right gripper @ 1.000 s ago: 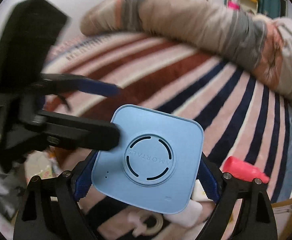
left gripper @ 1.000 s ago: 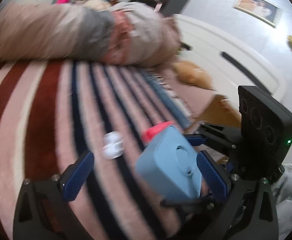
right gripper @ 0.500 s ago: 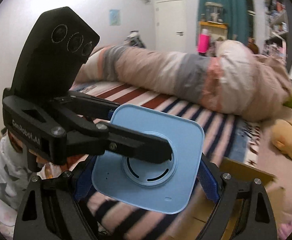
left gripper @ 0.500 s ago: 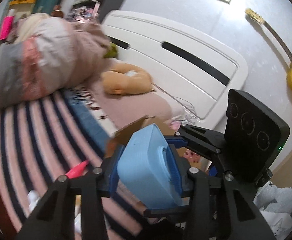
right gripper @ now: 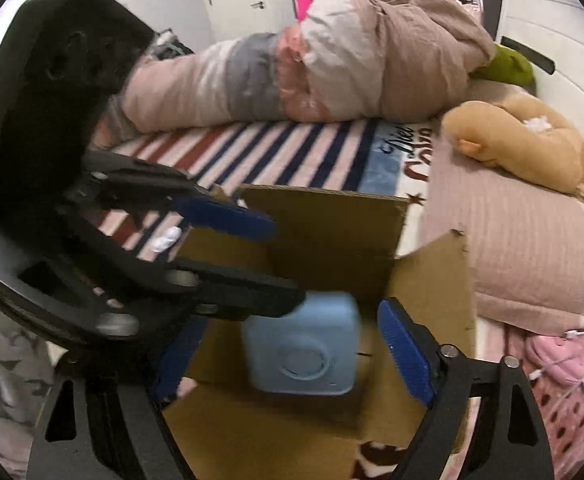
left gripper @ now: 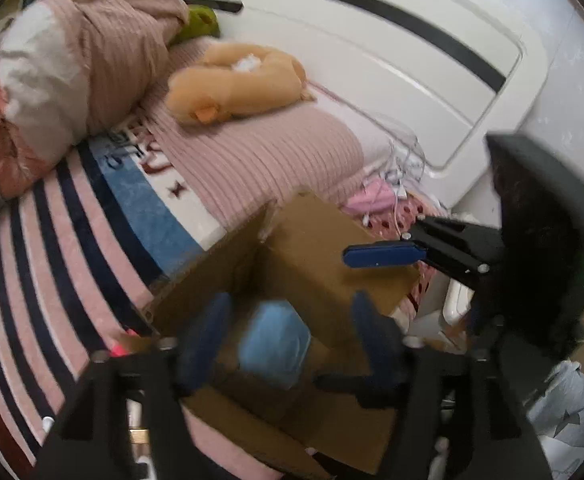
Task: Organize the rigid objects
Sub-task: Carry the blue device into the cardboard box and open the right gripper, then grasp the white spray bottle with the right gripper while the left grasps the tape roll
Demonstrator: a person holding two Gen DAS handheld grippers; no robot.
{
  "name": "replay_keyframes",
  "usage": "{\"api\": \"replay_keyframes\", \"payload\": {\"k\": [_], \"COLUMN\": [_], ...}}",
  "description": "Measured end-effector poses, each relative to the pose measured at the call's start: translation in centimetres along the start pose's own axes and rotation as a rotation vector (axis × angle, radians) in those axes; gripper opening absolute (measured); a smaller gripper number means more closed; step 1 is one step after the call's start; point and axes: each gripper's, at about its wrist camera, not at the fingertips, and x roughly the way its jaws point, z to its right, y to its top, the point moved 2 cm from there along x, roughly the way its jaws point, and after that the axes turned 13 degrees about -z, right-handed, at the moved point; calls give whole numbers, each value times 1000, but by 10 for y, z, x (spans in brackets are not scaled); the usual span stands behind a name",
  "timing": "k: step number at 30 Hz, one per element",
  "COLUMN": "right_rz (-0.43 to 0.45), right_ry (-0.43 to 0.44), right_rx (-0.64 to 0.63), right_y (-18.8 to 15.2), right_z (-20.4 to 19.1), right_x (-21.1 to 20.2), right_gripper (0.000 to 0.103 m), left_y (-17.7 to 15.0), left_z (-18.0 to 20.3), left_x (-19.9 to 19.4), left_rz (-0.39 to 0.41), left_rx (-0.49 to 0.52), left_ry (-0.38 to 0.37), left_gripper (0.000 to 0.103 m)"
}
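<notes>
While inside the cardboard box (right gripper: 324, 216), smooth rounded-square blue device (right gripper: 302, 346) between both grippers' wide-spread fingers (right gripper: 406, 350).

Between the right gripper (right gripper: 292, 344) fingers: blue device (right gripper: 304, 354), smooth matt plastic with a moulded circular ring. Around and below it: cardboard box (right gripper: 324, 220), matt brown corrugated board, raw cut edges. Finger pads (right gripper: 406, 346): blue, matt, apparently rubbery. Gripper frames: black matt plastic with bright metal screws. Left of the left gripper (left gripper: 287, 336): striped blanket (left gripper: 71, 248), soft napped cloth. Ahead: ribbed pink knit cover (left gripper: 259, 156), plush tan toy (left gripper: 235, 80), glossy white headboard (left gripper: 372, 40).
</notes>
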Motion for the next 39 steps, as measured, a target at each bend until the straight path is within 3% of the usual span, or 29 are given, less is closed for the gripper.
{"api": "replay_keyframes", "payload": {"k": [2,8,13,17,18,20,23,30,32,35,39], "right_rz": [5,114,221,197,183,148,25,-203,-225,-251,-251], "right_ry": [-37,-90,12,113,121,135,134,15,-19,-1,-99], "right_rx": [-14,-118,-176,-275,-310,-355,-337,-194,-163,-145,-187], "right_y": [-2,-1,4,10,10,8,2,-23,-23,-19,-14], "right_z": [-2,-39,-94,-148,-165,-187,-206,-176,-165,-155,-153], "right_x": [1,-10,-21,-8,1,18,64,169,185,196,200], "right_gripper": [94,97,97,96,94,79,69,59,50,41,40], "left_y": [-8,-57,-125,-175,-186,-209,-231,-255,-258,-258,-259], "left_z": [-4,-34,-69,-101,-107,-123,-144,-152,-146,-141,-130], "left_x": [-22,-89,-131,-139,-138,-130,-102,-17,-2,10,23], "left_rz": [57,189,267,282,281,270,230,64,32,7,-32], "left_rx": [3,-79,-177,-237,-246,-264,-271,-217,-197,-186,-147], "left_ry": [31,202,366,479,493,516,497,279,272,259,202], "left_gripper": [81,86,87,88,88,88,88,88,88,88,88]}}
